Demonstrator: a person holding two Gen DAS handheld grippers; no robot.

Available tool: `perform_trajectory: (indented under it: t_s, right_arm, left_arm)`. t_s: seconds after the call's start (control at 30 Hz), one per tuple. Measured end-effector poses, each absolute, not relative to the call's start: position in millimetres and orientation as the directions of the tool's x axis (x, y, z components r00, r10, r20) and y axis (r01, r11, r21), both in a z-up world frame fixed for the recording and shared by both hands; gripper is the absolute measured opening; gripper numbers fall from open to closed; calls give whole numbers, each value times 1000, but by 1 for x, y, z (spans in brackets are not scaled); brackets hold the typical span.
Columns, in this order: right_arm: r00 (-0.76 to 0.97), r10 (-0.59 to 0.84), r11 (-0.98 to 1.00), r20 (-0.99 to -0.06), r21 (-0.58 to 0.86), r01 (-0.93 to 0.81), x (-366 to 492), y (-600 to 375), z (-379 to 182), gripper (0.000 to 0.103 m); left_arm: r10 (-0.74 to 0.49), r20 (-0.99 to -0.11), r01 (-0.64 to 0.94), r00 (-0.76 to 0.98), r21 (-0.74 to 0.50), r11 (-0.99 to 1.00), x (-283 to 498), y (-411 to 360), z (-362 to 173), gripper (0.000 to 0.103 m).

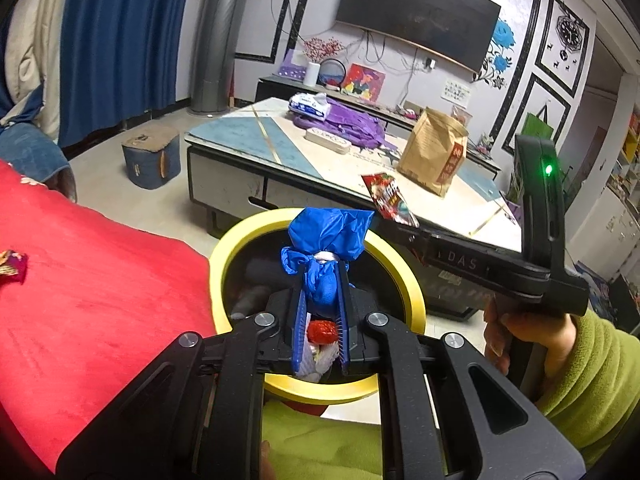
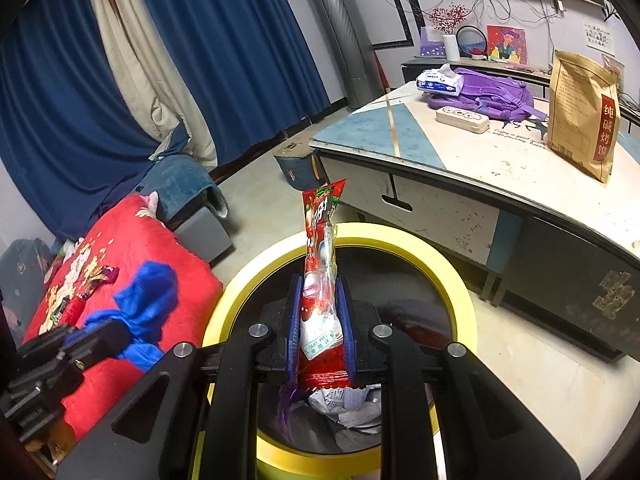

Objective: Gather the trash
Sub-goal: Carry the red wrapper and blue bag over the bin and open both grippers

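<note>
My left gripper [image 1: 323,280] is shut on a crumpled blue plastic bag [image 1: 328,236] and holds it over the yellow-rimmed trash bin [image 1: 224,248]. The bag also shows in the right wrist view [image 2: 148,296]. My right gripper [image 2: 320,292] is shut on a red and white snack wrapper [image 2: 320,248] above the same bin [image 2: 460,284]. The wrapper also shows in the left wrist view [image 1: 390,198]. Crumpled paper and wrappers [image 2: 344,404] lie inside the bin. A small candy wrapper [image 1: 12,266] lies on the red blanket [image 1: 100,300].
A low coffee table [image 2: 472,160] stands behind the bin with a brown paper bag [image 2: 582,112], a purple backpack [image 2: 488,96], a tissue pack [image 2: 438,80] and a white box [image 2: 462,119]. A blue stool [image 1: 150,156] sits on the floor. Blue curtains [image 2: 200,60] hang at left.
</note>
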State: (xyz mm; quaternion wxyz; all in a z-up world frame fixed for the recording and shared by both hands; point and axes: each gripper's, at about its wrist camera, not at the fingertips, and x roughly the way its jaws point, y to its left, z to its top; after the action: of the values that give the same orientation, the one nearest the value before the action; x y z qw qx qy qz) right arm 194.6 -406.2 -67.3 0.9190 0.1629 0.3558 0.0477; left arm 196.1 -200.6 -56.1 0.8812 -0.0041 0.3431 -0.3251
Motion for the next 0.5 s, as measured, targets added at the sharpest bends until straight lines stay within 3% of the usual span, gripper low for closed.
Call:
perform_trajectory:
  t_s: [0.4, 0.47, 0.5]
  right_arm:
    - [732, 189, 935, -654, 349, 71, 199, -416, -74, 25]
    - [737, 178, 934, -653, 348, 82, 198, -419, -73, 31]
    - [739, 171, 934, -652, 346, 89, 198, -420, -73, 33]
  left_arm:
    - [-567, -655, 582, 500, -231, 780, 207, -217, -82, 7]
    - [-564, -658, 580, 498, -230, 781, 208, -219, -84, 14]
    - [-563, -659, 578, 499, -231, 782, 208, -220, -83, 24]
